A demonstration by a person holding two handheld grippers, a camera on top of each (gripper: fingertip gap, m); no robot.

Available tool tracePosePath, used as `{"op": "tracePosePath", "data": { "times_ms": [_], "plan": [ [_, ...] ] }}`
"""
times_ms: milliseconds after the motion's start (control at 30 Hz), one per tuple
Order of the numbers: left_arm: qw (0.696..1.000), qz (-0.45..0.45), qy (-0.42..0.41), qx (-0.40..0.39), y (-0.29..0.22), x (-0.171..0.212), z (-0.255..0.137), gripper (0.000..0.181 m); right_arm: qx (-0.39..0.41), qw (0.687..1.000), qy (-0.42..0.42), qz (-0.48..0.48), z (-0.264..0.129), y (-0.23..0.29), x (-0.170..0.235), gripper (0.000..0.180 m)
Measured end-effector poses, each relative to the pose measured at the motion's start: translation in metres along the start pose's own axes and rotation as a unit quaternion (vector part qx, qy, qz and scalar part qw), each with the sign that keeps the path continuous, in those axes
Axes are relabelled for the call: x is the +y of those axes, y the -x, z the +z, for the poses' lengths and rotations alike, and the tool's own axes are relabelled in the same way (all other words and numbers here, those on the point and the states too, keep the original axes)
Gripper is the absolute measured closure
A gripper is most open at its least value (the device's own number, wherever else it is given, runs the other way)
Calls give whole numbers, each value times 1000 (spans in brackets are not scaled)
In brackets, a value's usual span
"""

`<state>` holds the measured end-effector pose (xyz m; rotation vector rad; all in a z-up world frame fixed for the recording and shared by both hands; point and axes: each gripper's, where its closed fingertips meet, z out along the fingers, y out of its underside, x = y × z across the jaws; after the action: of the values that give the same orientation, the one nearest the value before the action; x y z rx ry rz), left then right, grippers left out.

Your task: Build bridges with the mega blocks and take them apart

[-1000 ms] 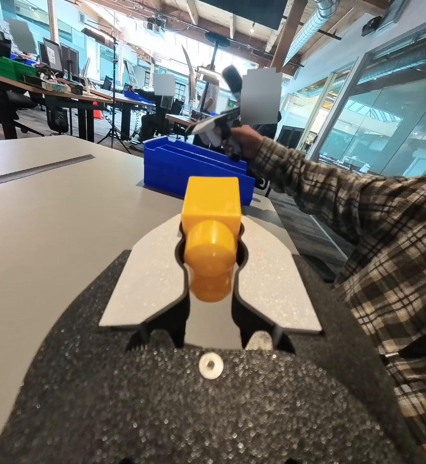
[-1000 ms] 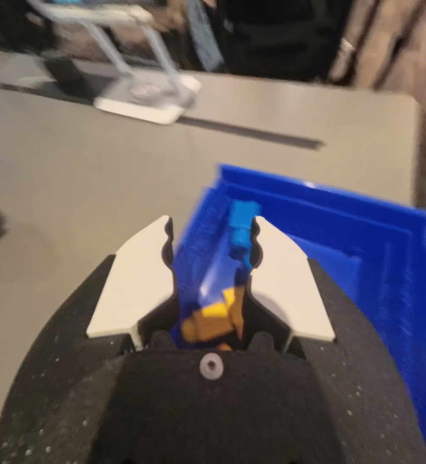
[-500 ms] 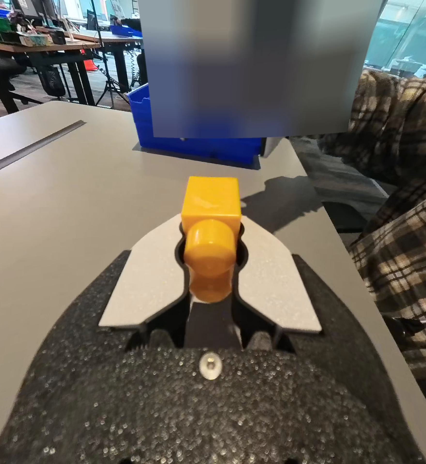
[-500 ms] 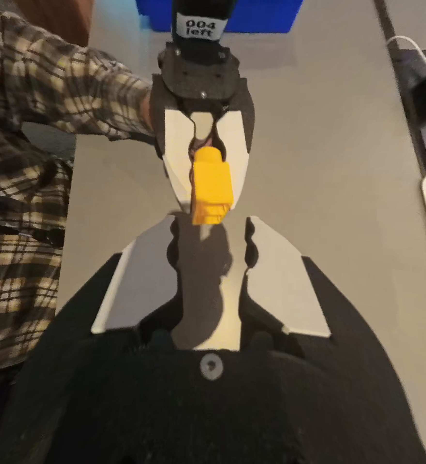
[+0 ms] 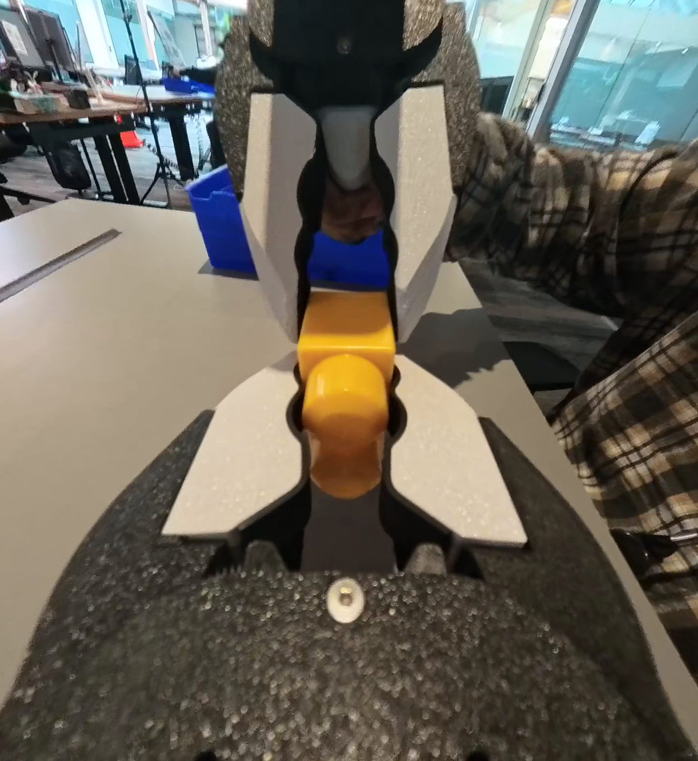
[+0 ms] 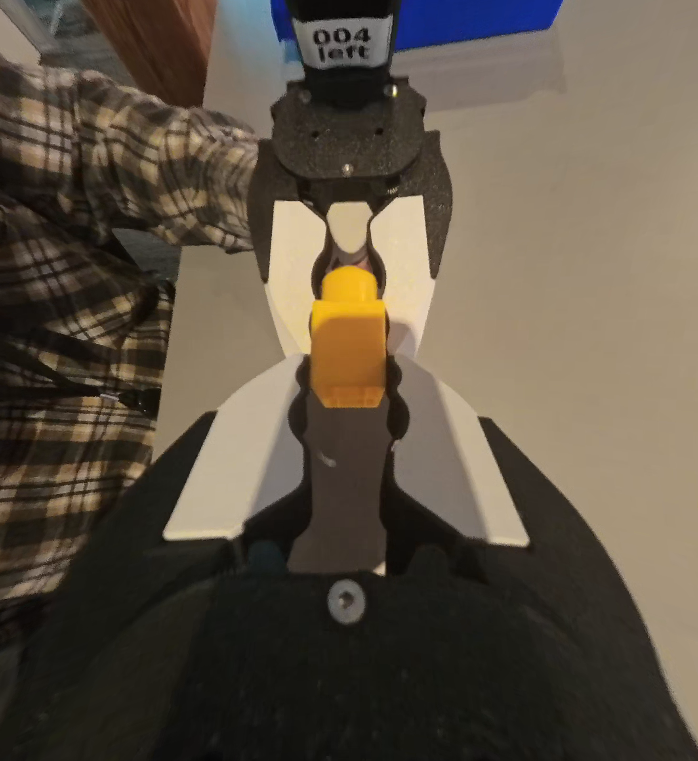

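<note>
A yellow mega block (image 5: pixel 345 325) with one round stud is held in the air over the grey table (image 5: pixel 112 350). My left gripper (image 5: pixel 345 366) is shut on its stud end. My right gripper (image 5: pixel 347 331) comes in from the opposite side, and its jaws are closed on the block's square body. In the right wrist view, the block (image 6: pixel 347 350) lies between my right gripper (image 6: pixel 347 364) and the facing left gripper (image 6: pixel 349 346). The block's hollow underside faces the right camera.
A blue bin (image 5: pixel 219 222) stands on the table behind the grippers and also shows at the top of the right wrist view (image 6: pixel 483 16). The person's plaid sleeve (image 5: pixel 586 214) reaches in from the right. The table edge (image 5: pixel 516 370) runs along the right. The tips of both grippers are at nearly the same place.
My right gripper has left the blue bin, swung round to face the left gripper, moved in and narrowed its jaws onto the yellow block. The left gripper has kept its hold.
</note>
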<state>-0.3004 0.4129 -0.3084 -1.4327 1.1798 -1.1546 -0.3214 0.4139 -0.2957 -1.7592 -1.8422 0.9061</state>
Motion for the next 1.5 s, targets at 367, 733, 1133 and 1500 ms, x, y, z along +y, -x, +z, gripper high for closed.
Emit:
{"op": "tracePosePath", "data": {
  "times_ms": [367, 733, 1133, 1500],
  "plan": [
    [1000, -13, 1, -12, 2, 2, 7, 97, 380, 907, -62, 171, -237, -87, 106, 145],
    [999, -11, 42, -2, 0, 20, 17, 105, 510, 772, -3, 378, -326, -129, 330, 144],
    [999, -18, 38, -1, 3, 20, 14, 107, 443, 841, -258, 173, -302, -82, 136, 104],
    [999, -19, 39, -6, 5, 21, 12, 108, 287, 896, -334, 61, -117, -37, 57, 101]
  ]
}}
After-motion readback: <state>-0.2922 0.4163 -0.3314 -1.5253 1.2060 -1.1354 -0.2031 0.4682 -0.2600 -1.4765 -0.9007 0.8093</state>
